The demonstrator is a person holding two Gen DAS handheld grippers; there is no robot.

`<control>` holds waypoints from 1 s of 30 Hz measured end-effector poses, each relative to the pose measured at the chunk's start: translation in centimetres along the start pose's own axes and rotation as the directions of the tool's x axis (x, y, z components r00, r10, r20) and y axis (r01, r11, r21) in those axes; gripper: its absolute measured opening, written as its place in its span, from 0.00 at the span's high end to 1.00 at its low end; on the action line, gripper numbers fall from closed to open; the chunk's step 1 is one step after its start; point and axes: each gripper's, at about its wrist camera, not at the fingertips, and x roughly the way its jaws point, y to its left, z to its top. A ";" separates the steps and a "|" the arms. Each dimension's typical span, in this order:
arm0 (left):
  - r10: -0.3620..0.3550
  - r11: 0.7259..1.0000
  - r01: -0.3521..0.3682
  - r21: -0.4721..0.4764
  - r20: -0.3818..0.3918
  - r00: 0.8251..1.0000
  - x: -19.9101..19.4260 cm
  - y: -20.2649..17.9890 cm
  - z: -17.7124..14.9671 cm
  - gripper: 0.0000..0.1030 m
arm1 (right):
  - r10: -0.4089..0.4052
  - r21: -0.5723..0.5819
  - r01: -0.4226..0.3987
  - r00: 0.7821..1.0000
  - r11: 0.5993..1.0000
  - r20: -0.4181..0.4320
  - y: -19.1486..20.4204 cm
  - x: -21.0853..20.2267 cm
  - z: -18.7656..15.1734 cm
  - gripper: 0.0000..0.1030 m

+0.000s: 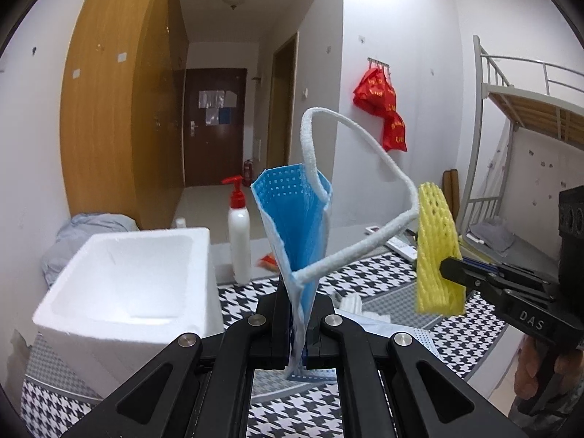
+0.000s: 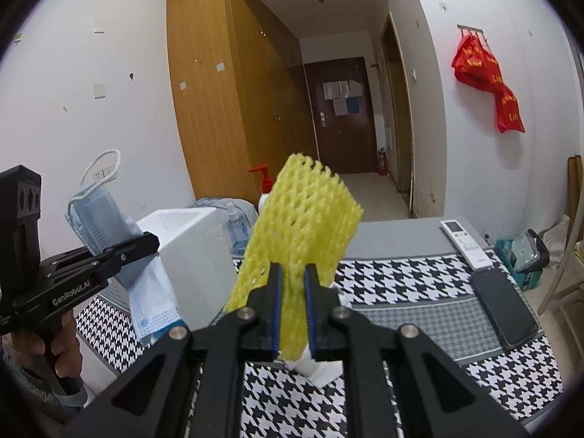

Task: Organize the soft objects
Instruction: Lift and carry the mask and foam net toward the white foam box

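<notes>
Left gripper (image 1: 298, 323): lower centre of its view, jaws clamped tight on a blue mask (image 1: 296, 226), which stands upright above them, ear loop (image 1: 350, 189) arching to the right.
Right gripper (image 2: 292, 310): lower centre of its view, jaws pinched on a yellow foam net (image 2: 299, 219), held upright.
Foam box (image 1: 127, 277): left of frame, on the houndstooth cloth (image 2: 419, 281).
Pump bottle (image 1: 239, 233): behind the box.
Remote (image 2: 461, 242) and phone (image 2: 503, 308): right of frame, on the cloth.

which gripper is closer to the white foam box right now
Left. The left gripper, holding the blue mask, hangs right beside the foam box; the right gripper, holding yellow foam netting, is farther off.
</notes>
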 end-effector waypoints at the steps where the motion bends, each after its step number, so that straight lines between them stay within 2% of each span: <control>1: 0.004 1.000 -0.004 -0.001 0.007 1.000 -0.2 0.2 0.2 0.97 | -0.001 -0.003 0.002 1.000 1.000 0.005 0.2 -0.1 0.1 0.86; 11: 0.038 0.999 -0.038 -0.007 0.050 0.998 -1.6 1.7 0.7 0.97 | 0.006 -0.042 -0.004 1.000 0.999 0.028 2.3 0.0 1.2 0.86; 30: 0.143 0.988 -0.137 -0.064 0.093 0.985 -2.9 5.9 1.9 0.97 | 0.098 -0.099 -0.095 0.995 0.991 0.024 5.9 2.7 3.2 0.86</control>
